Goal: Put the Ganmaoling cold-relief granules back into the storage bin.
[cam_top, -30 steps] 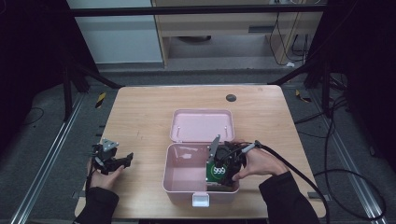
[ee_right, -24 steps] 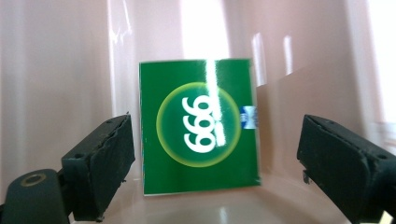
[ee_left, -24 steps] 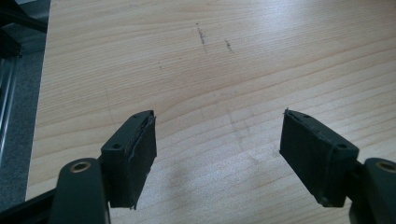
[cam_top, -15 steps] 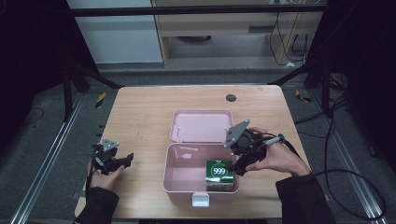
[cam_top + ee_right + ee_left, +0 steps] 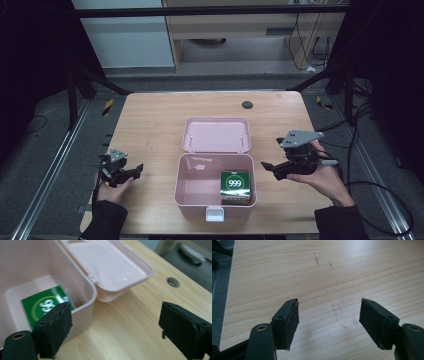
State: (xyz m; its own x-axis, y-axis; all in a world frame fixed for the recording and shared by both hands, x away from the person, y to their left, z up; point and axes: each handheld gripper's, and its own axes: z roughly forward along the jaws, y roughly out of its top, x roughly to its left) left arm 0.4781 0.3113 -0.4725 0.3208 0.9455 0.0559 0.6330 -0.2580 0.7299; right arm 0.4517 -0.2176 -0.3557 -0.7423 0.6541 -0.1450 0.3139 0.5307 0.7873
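Observation:
An open pink box point(image 5: 178, 190) sits at the table's front middle, its lid point(image 5: 216, 134) laid back flat behind it. Inside, at the front right corner, lies a green pack point(image 5: 235, 186) marked 999. My right gripper point(image 5: 267, 167) hovers just right of the box, open and empty; in the right gripper view point(image 5: 115, 320) the box wall point(image 5: 88, 287) and the green pack point(image 5: 40, 306) lie past its left jaw. My left gripper point(image 5: 137, 170) rests at the front left, well clear of the box. Its jaws point(image 5: 329, 315) have just been closing over bare wood with nothing between them.
A small dark hole point(image 5: 247, 104) marks the tabletop behind the lid on the right. A white latch point(image 5: 215, 214) hangs on the box's front wall. Bare wood lies on both sides of the box, with dark floor and metal rails beyond the table edges.
My right gripper has come out of the box and moved right and slightly up, leaving the green pack inside. The left hand has stayed where it was.

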